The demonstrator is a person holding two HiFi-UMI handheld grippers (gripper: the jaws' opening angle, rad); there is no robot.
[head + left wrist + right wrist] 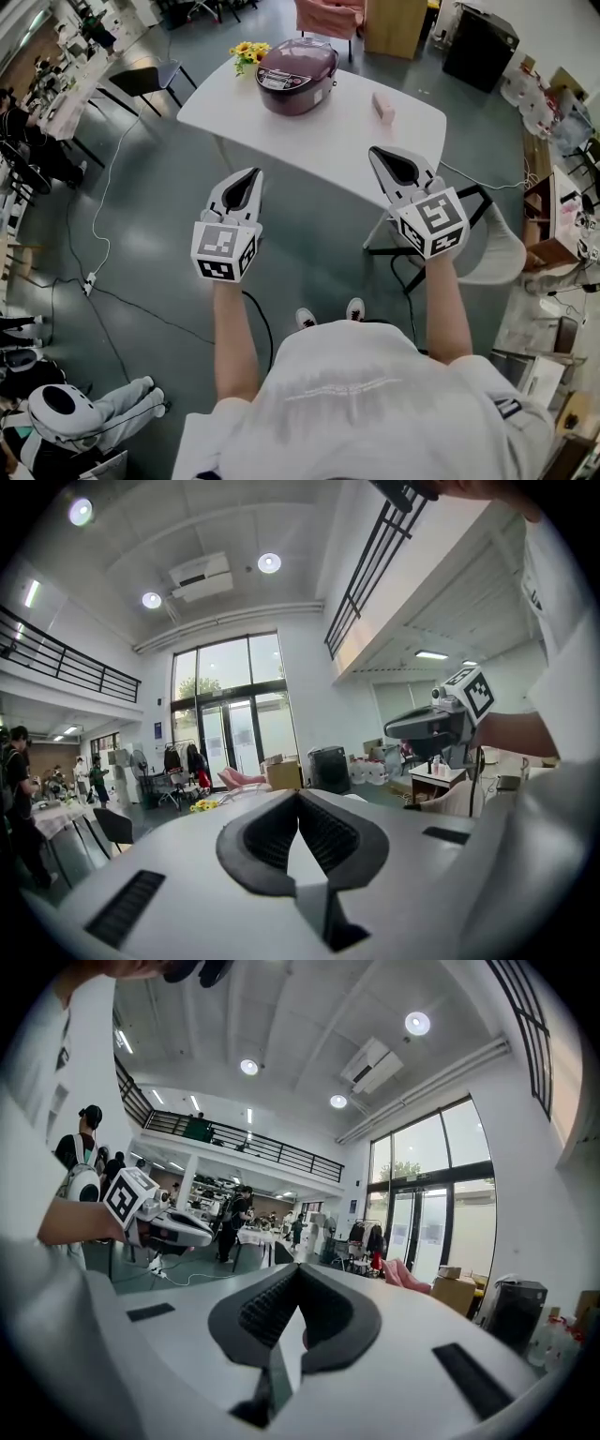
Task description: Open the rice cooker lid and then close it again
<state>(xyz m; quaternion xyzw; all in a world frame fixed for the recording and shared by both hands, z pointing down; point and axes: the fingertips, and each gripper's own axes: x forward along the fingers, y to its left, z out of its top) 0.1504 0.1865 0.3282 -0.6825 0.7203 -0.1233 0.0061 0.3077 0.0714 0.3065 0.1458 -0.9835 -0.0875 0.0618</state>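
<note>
Standing back from the near edge of the white table [328, 136], the person holds both tools out in front, roughly level and well short of the tabletop. The left gripper [247, 178] has its jaws pressed together with nothing between them; its own view shows the dark pads [328, 834] meeting at the tips. The right gripper [384, 157] is the same, closed and empty (each camera also catches the other tool off to the side). The rice cooker [296, 75], a maroon one, sits toward the far left corner of the table with its lid [300, 56] down. A bunch of yellow flowers [247, 51] stands just beside it at that corner. A small pink box [382, 107] lies toward the table's right end, well apart from the cooker. Neither gripper touches anything on the table.
</note>
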